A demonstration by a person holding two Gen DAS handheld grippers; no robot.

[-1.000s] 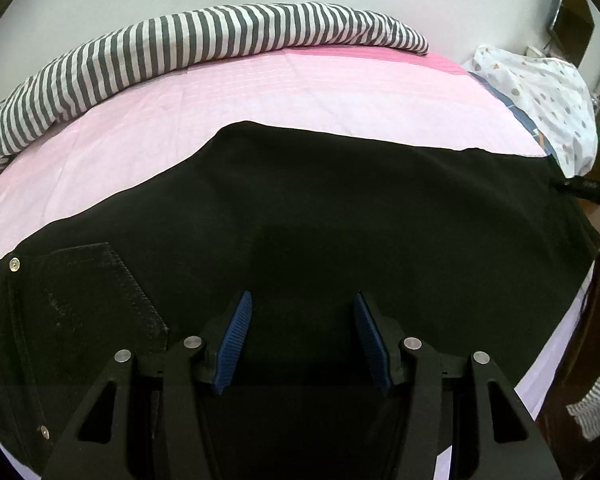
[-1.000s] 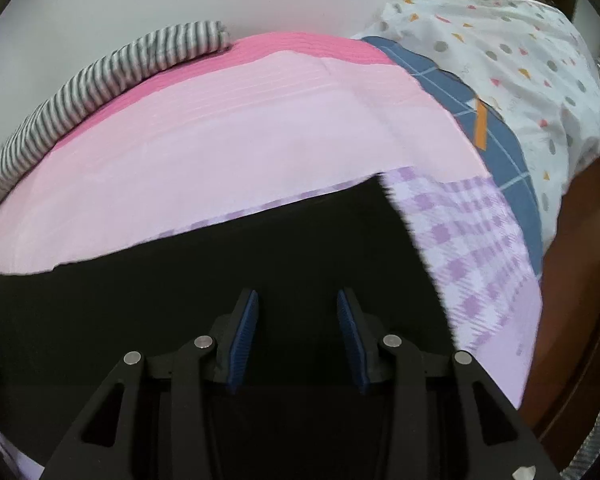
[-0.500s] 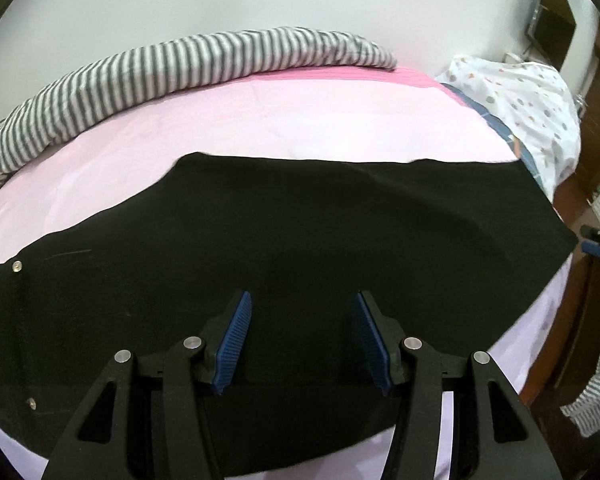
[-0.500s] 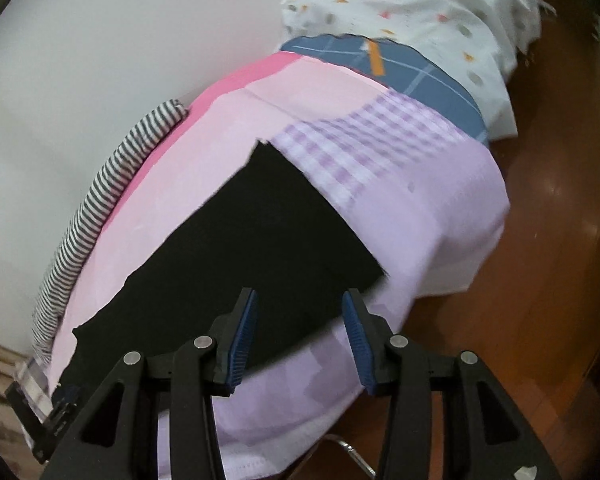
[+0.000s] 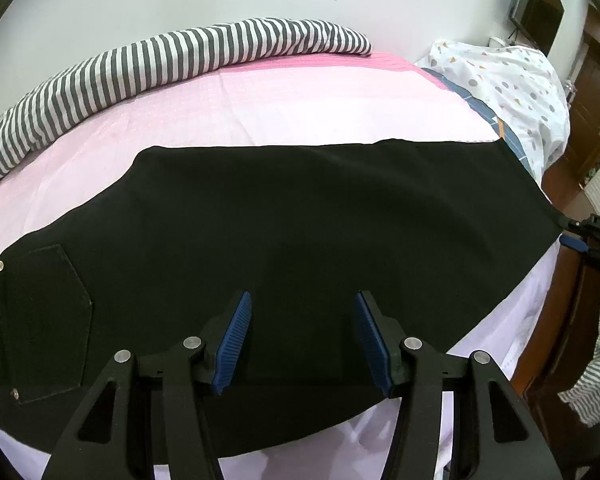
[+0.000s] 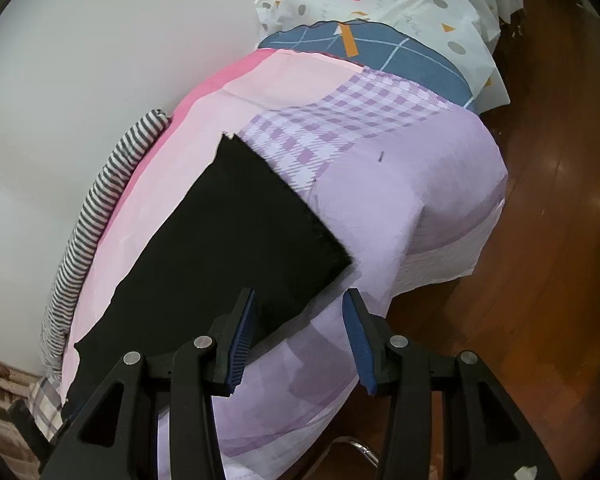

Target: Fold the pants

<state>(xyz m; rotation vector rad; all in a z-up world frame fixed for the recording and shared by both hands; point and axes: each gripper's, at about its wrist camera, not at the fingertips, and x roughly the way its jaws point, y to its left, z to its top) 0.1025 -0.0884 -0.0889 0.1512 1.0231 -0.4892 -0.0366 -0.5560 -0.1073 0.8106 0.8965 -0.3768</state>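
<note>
Right now we hold both grippers over the bed (image 5: 300,112), each with its blue-padded jaws parted and nothing pinched between them. Ahead of the left gripper (image 5: 302,340) the black pants (image 5: 300,220) lie flat and smooth, folded lengthwise into one long dark strip that runs far out to both sides of its jaws; off to their left sits a patch pocket (image 5: 46,320) with small metal rivets at its corners. Just beyond the right gripper (image 6: 300,342) we see the hem end of the pants (image 6: 252,224), its cut edge straight, resting on the lilac checked sheet (image 6: 380,184), with one hem corner lying between the jaws' tips.
</note>
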